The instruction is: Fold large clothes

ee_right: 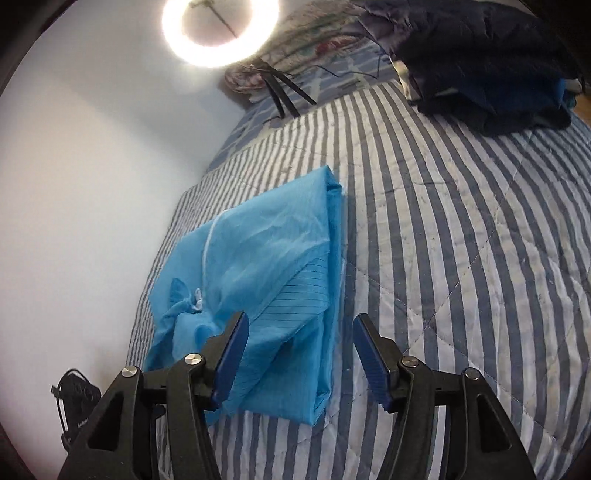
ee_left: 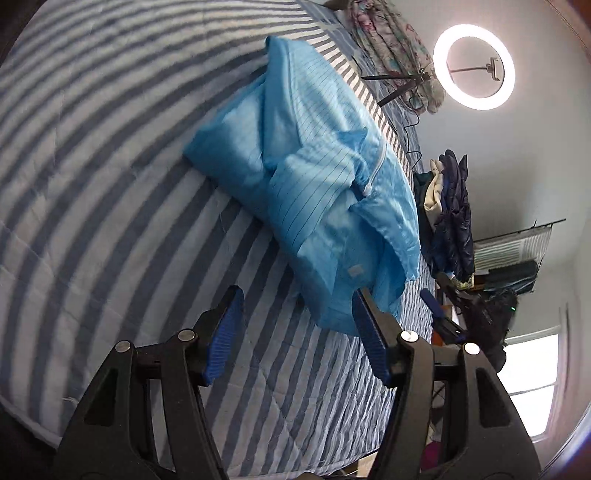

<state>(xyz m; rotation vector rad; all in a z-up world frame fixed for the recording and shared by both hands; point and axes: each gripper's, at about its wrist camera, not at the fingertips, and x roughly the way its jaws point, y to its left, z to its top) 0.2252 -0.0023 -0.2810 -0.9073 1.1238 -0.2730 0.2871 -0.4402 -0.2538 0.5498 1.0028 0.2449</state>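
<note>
A light blue pinstriped garment [ee_left: 314, 166] lies partly folded in a loose bundle on the striped bedcover [ee_left: 110, 184], its white zipper showing. My left gripper [ee_left: 297, 295] hovers open just short of the bundle's near end; its right finger [ee_left: 369, 332] stands against the cloth's lower edge, and nothing is pinched. In the right wrist view the same garment [ee_right: 266, 251] lies along the bed's left side by the wall. My right gripper [ee_right: 301, 319] is open above its near corner, with cloth under the gap between the pads and the bedcover [ee_right: 443, 240] to the right.
A lit ring light [ee_left: 441, 66] [ee_right: 177, 33] on a tripod stands past the bed's far end, beside floral fabric [ee_left: 391, 40]. A pile of dark clothes [ee_left: 452, 214] [ee_right: 480, 55] sits at the bed's far corner. A white wall [ee_right: 92, 166] runs close along the garment's side.
</note>
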